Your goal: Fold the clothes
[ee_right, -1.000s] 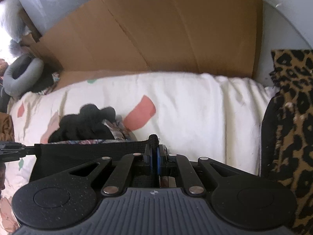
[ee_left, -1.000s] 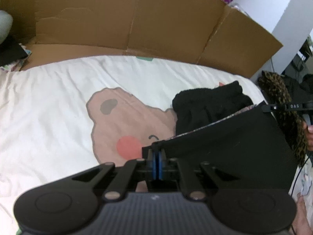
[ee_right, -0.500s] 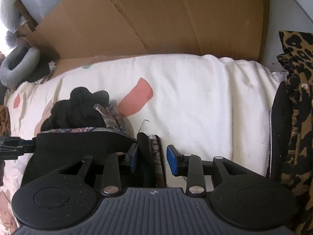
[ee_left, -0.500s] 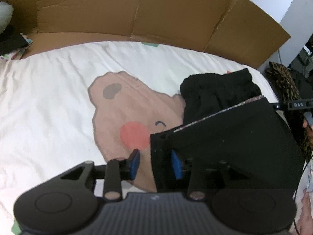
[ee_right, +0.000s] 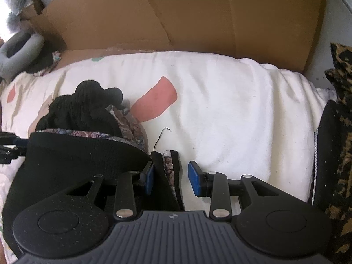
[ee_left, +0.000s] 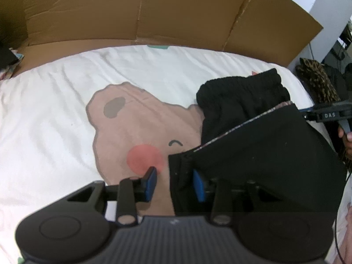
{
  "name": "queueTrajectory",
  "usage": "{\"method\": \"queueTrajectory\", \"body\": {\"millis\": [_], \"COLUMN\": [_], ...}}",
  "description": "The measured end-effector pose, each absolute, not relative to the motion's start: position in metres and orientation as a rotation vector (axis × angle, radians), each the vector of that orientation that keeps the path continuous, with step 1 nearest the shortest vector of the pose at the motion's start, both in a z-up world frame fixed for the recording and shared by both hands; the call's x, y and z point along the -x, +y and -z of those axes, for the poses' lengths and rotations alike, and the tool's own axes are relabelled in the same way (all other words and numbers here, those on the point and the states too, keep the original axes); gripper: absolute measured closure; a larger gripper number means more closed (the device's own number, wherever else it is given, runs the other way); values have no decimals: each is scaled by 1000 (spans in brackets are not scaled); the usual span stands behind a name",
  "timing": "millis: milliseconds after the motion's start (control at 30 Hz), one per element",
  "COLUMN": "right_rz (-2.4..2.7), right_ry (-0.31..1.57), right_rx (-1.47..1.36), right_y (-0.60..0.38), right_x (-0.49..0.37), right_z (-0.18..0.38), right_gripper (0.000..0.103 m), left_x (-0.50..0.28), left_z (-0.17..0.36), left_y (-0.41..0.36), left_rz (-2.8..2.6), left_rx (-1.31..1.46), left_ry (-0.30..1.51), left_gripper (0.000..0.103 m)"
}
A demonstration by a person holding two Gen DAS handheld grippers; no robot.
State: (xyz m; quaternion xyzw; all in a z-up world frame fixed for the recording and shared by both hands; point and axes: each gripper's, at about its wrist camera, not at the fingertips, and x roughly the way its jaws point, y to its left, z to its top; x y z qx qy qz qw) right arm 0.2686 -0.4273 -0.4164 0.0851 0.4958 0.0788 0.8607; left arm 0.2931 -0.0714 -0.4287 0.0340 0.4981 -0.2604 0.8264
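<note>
The black garment (ee_left: 264, 154) lies folded on the bed (ee_left: 55, 121), its gathered waistband bunched at the far end and a patterned lining showing along the fold. The left tongs (ee_left: 173, 182) stand partly open with the garment's left corner between them, pads not pressing. The right tongs (ee_right: 170, 180) are closing, the right corner's stacked layers between the pads but loose. The cloth looks soft, light and limp, so it will likely sag and slide; the 2 near corners, pinched through every layer, seem the best hold.
</note>
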Motion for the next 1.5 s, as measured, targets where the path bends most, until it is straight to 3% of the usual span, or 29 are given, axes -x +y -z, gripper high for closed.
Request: {"method": "queueTrajectory", "body": {"millis": [133, 167, 200, 300, 967, 1500], "right_rz": [-188, -193, -195, -181, -92, -62], "right_ry": [1048, 1051, 1050, 1033, 815, 798], "right_rx": [-145, -144, -142, -140, -175, -161], "right_y": [-421, -419, -418, -418, -443, -440], "right_x": [-271, -271, -271, -267, -230, -260], "right_z": [413, 412, 411, 406, 326, 326], "right_gripper": [89, 91, 92, 94, 95, 95], "left_x": [-296, -297, -297, -294, -276, -308], "left_z": [429, 429, 430, 427, 352, 354], "left_y": [-71, -70, -70, -70, -53, -52], "left_rz": [564, 571, 581, 590, 556, 528], "left_rx": [-58, -41, -33, -24, 27, 25], "left_ry": [1078, 1087, 1093, 1091, 904, 884], "left_gripper": [74, 79, 93, 96, 98, 98]}}
